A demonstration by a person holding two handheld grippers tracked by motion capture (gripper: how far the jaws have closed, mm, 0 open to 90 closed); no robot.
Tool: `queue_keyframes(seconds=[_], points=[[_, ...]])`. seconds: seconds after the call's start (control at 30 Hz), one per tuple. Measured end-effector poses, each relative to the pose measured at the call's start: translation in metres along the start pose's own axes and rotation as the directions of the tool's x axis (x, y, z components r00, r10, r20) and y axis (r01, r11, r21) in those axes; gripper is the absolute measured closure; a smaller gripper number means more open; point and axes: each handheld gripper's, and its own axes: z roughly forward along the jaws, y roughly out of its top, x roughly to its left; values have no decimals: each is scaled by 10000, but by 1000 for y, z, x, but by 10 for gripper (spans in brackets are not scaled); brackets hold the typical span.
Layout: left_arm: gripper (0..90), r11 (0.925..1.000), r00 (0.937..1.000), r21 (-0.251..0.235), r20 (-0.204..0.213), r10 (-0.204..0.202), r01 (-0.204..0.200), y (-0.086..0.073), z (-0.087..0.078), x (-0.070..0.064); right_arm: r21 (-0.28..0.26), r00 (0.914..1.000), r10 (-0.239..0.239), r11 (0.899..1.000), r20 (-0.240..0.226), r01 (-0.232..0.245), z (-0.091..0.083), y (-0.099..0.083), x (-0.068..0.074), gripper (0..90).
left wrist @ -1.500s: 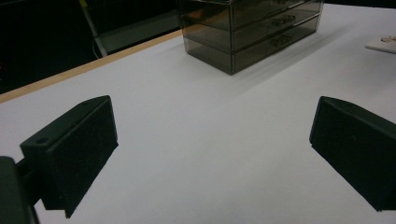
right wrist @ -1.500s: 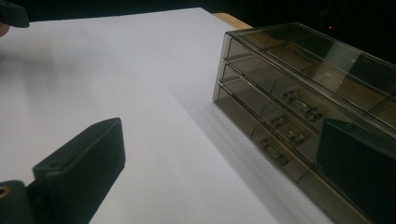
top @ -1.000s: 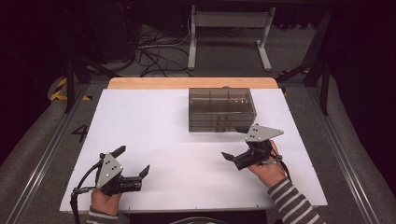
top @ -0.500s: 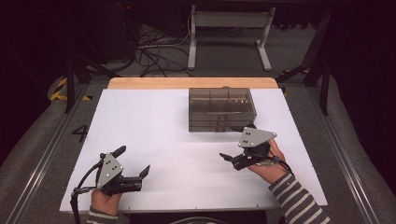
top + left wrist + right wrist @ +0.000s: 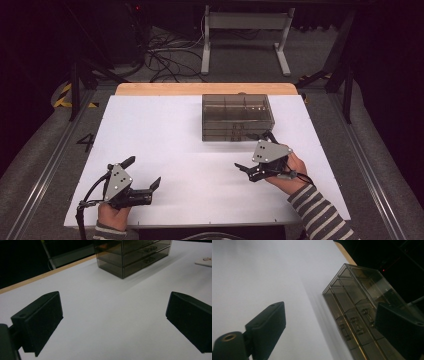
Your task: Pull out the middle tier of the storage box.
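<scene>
1. Drawer box (image 5: 237, 117): smoky clear plastic, drawers with small handles on the near face; standing on the white tabletop (image 5: 165, 145), right of centre toward the far edge; all drawers appearing shut.
2. Right gripper (image 5: 256, 154): hovering just in front of the box's near right corner, rolled on its side; fingers (image 5: 265, 323) standing wide apart, holding nothing; one finger lying close to the drawer fronts in the right gripper view.
3. Left gripper (image 5: 144, 172): resting low at the near left, well apart from the box; fingers (image 5: 37, 317) spread apart, holding nothing.
4. Risk, judged: the box looking light and unbraced; a pull on a handle is likely dragging the whole box forward, since the left gripper is not steadying it.
5. Risk, judged: the handles being small; a tilted approach is likely slipping off or catching two handles at once.
6. Risk, judged: a finger nudging the box's corner is likely skewing it.
7. Room: broad bare tabletop lying open left of and in front of the box; less margin showing at the right edge, near the right hand (image 5: 290, 170); wooden strip (image 5: 200, 89) marking the far edge behind the box.
</scene>
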Motion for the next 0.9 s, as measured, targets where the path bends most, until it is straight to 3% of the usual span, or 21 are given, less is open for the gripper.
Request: queue_keyframes(seconds=[0.1,0.47,0.53,0.6,0.73,0.83,0.9], points=[[16,10000,10000,-7,4,-13,13,0,0,0,-32,9997,-246,9997,39,246,0,2,2,143],[16,10000,10000,2,30,-34,34,0,0,0,78,9996,-276,9996,37,275,2,0,0,155],[16,10000,10000,18,37,-37,37,0,0,0,161,9979,-591,9981,270,587,5,-2,2,183],[16,10000,10000,33,48,-23,23,0,0,0,325,9927,-971,9949,710,950,8,-3,4,196],[16,10000,10000,24,61,-58,58,0,1,0,473,9844,-1334,9906,1147,1287,11,-5,7,233],[16,10000,10000,33,63,-43,43,0,1,0,455,9726,-1657,9860,1629,1604,13,-6,9,286],[16,10000,10000,25,60,-38,38,0,0,0,432,9697,-1761,9843,1692,1712,14,-6,9,311]])
